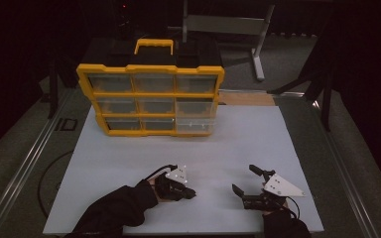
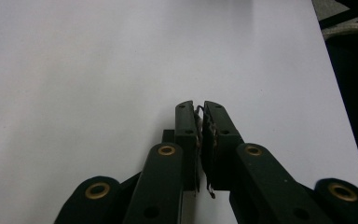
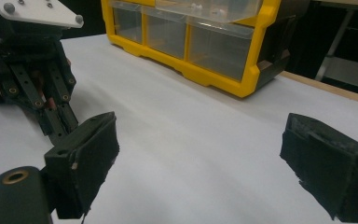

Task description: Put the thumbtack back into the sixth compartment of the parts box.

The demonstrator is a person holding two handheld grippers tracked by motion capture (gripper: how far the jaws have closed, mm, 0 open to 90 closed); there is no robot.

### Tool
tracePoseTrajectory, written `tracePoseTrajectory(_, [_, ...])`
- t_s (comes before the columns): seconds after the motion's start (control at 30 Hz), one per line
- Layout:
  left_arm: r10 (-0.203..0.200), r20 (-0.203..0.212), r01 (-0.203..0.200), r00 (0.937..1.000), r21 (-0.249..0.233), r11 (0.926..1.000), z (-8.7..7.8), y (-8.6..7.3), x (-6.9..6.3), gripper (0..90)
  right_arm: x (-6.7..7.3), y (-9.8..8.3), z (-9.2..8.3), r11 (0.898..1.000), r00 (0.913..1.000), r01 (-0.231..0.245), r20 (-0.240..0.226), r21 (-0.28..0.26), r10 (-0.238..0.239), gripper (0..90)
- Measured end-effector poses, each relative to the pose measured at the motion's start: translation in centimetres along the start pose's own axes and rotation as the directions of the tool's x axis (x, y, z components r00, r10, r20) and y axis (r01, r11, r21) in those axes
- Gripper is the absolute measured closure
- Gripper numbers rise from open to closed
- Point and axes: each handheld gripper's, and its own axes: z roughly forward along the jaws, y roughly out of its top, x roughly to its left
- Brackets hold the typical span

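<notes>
- From the high view, I had the left tool [image 1: 191, 194] resting low on the white surface [image 1: 129, 163] at about 7 o'clock, its jaws together on nothing. The right tool [image 1: 244, 179] sat at 5 o'clock, jaws spread wide and empty. The yellow drawer organizer [image 1: 151, 99] stood upright at 11 o'clock, well apart from both tools, drawers facing me.
- In the left gripper view, the pads [image 2: 210, 140] met flush, with bare surface ahead of them.
- In the right gripper view, the wide jaws framed bare surface; the organizer sat at 12 o'clock, and its bottom right drawer [image 3: 219, 49] looked pulled slightly forward.
- I judged this a starting pose, before any reach. The next move called for carrying a tool forward to a drawer front, the left one opening first.
</notes>
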Motion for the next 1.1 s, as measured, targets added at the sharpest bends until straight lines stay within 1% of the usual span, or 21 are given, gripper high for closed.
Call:
tracePoseTrajectory(0.03, [0.003,0.0,-0.003,1.0,0.003,1.0,0.0,0.0,0.0,85.7,0.0,0.0,0.0,1.0,1.0,0.0,0.0,0.0,0.0,10.9])
tracePoseTrajectory(0.17, [-0.01,0.004,0.01,0.9999,0.006,0.9999,0.0,0.3,-0.1,85.8,0.0,0.0,0.0,1.0,1.0,-0.001,0.001,0.0,0.001,10.9])
tracePoseTrajectory(0.23, [-0.012,-0.004,0.012,0.9999,0.005,0.9999,-0.2,0.5,-0.1,85.8,0.0,0.0,0.0,1.0,1.0,0.001,0.001,-0.001,-0.001,10.9])
tracePoseTrajectory(0.3, [-0.02,0.003,0.02,0.9998,-0.007,0.9998,-0.4,0.8,0.0,85.8,0.0,0.0,0.0,1.0,1.0,0.001,0.002,-0.001,-0.001,10.9])
tracePoseTrajectory(0.43, [-0.027,0.012,0.027,0.9996,-0.014,0.9995,-0.8,1.3,0.2,85.8,0.0,0.0,0.0,1.0,1.0,0.002,0.003,-0.005,-0.002,10.9])
tracePoseTrajectory(0.5, [-0.026,0.008,0.026,0.9996,-0.017,0.9995,-1.1,1.5,0.3,85.8,0.0,0.0,-0.1,1.0,1.0,0.002,0.004,-0.003,-0.002,10.8])
tracePoseTrajectory(0.53, [-0.029,0.017,0.029,0.9994,-0.025,0.9993,-1.2,1.7,0.4,85.9,0.0,0.0,-0.1,1.0,1.0,0.002,0.005,-0.004,-0.002,10.9])
tracePoseTrajectory(0.6, [-0.03,0.012,0.03,0.9995,-0.032,0.9991,-1.6,2.0,0.4,85.8,0.0,0.0,-0.1,1.0,1.0,0.002,0.007,-0.001,-0.002,10.9])
tracePoseTrajectory(0.63, [-0.029,0.02,0.029,0.9994,-0.034,0.999,-1.8,2.2,0.5,85.9,0.0,0.0,-0.1,1.0,1.0,0.001,0.006,-0.001,-0.001,10.9])
tracePoseTrajectory(0.67, [-0.029,0.016,0.03,0.9994,-0.042,0.9987,-2.0,2.3,0.5,85.9,0.0,0.0,-0.1,1.0,1.0,0.002,0.006,-0.002,-0.002,10.9])
tracePoseTrajectory(0.83, [-0.017,0.012,0.018,0.9998,-0.056,0.9983,-3.0,3.2,0.6,85.9,-0.1,0.0,-0.1,1.0,1.0,-0.001,0.008,-0.002,0.001,10.9])
tracePoseTrajectory(0.9, [-0.019,0.017,0.02,0.9997,-0.071,0.9973,-3.6,3.6,0.7,85.9,-0.1,0.0,-0.1,1.0,1.0,0.002,0.008,-0.003,-0.002,10.9])
tracePoseTrajectory(0.93, [-0.014,0.005,0.014,0.9999,-0.073,0.9973,-3.9,3.9,0.8,85.9,-0.1,0.0,-0.1,1.0,1.0,0.002,0.008,-0.003,-0.002,10.9])
tracePoseTrajectory(1.0, [-0.015,0.01,0.016,0.9998,-0.085,0.9962,-4.4,4.2,0.9,85.9,-0.1,0.0,-0.1,1.0,1.0,0.0,0.008,-0.002,0.0,10.9])
tracePoseTrajectory(1.03, [-0.016,0.005,0.017,0.9999,-0.089,0.9959,-4.7,4.5,0.9,85.9,0.0,0.0,-0.1,1.0,0.9999,-0.007,0.009,-0.003,0.007,10.9])
tracePoseTrajectory(1.07, [-0.014,0.011,0.015,0.9998,-0.095,0.9954,-5.0,4.7,1.0,85.9,0.0,0.0,-0.1,1.0,1.0,-0.002,0.008,-0.001,0.002,10.9])
tracePoseTrajectory(1.1, [-0.01,0.008,0.01,0.9999,-0.099,0.995,-5.3,5.0,1.0,85.9,0.0,0.0,-0.1,1.0,1.0,-0.002,0.008,-0.002,0.002,10.9])
